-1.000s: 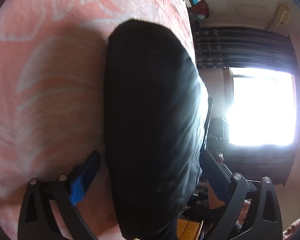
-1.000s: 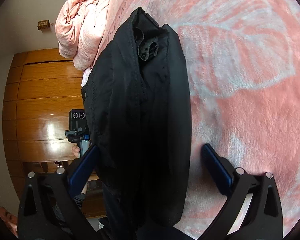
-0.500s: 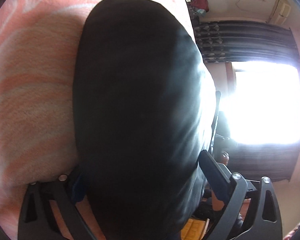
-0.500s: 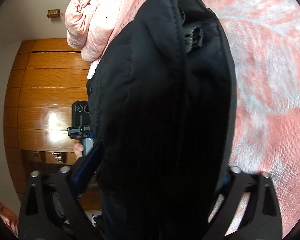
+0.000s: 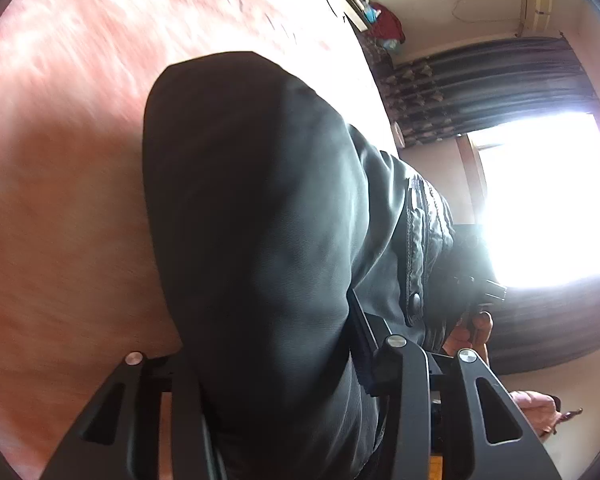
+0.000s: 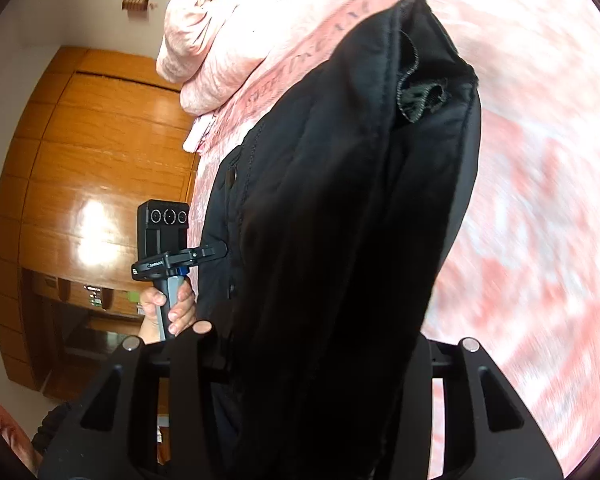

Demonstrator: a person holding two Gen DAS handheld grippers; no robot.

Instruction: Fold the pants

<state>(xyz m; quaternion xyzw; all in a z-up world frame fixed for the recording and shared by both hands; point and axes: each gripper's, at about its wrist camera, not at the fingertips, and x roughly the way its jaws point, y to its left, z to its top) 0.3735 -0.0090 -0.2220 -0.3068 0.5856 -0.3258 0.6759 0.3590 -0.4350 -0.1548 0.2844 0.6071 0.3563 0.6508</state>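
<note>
Here both tongs, left (image 5: pixel 272 364) and right (image 6: pixel 320 344), are closing on thick, smooth black pants (image 5: pixel 260 208) above the fuzzy pink blanket (image 5: pixel 60 200).

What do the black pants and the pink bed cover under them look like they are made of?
The black pants look like a smooth woven synthetic or cotton blend: faint sheen, fine weave, stitched seams and a snap. The pink bed cover looks like plush fleece: matte, fuzzy nap with a pale pattern. Motion blur leaves both uncertain.
</note>
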